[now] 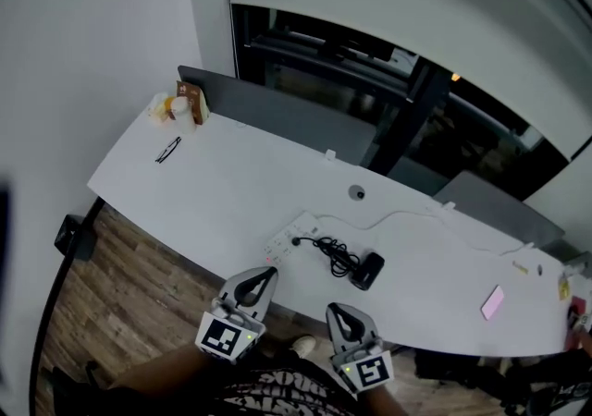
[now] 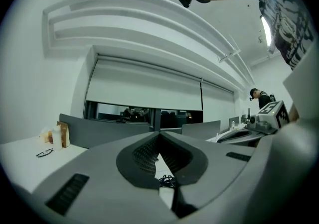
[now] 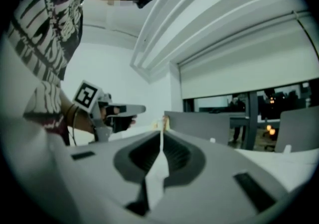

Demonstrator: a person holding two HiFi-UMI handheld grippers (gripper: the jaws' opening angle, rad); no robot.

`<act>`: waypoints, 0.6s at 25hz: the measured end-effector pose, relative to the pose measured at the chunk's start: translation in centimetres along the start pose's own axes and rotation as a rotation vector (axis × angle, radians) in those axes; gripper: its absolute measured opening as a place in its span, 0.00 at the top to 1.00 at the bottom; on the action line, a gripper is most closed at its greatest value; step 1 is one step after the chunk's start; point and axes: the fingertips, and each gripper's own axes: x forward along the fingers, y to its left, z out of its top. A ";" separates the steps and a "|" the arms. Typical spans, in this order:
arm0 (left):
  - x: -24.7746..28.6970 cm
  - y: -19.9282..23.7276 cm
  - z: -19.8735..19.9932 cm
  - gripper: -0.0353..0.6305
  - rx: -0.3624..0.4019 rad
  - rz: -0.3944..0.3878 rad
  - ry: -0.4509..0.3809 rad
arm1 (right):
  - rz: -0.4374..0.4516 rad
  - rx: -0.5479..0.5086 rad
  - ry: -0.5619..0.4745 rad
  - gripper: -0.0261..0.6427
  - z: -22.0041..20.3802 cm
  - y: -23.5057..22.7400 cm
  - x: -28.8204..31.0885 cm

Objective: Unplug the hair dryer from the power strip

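- White table (image 1: 240,178), white power strip (image 1: 285,238), black hair dryer (image 1: 370,270) with black cord (image 1: 335,250).
- Pink item (image 1: 493,301) by the table's right edge.
- Brown wood-grain floor (image 1: 139,312).

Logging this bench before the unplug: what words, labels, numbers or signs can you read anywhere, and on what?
No text can be read in any view.
Left tongs and right tongs: square black-and-white marker patterns only, no letters.
Brown box: print too small to read.
Power strip: markings too small to read.
Shirt: print too distorted to read.
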 end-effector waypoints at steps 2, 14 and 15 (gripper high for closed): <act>0.0 -0.3 -0.7 0.91 0.012 0.033 0.018 | 0.035 -0.002 -0.001 0.91 -0.4 -0.1 -0.4; 1.1 5.2 -12.1 0.91 -0.052 0.148 0.347 | 0.059 0.174 0.203 0.90 -9.6 -1.3 8.6; 1.7 5.7 -13.5 0.91 -0.063 0.136 0.380 | 0.038 0.185 0.221 0.90 -11.2 -1.6 10.2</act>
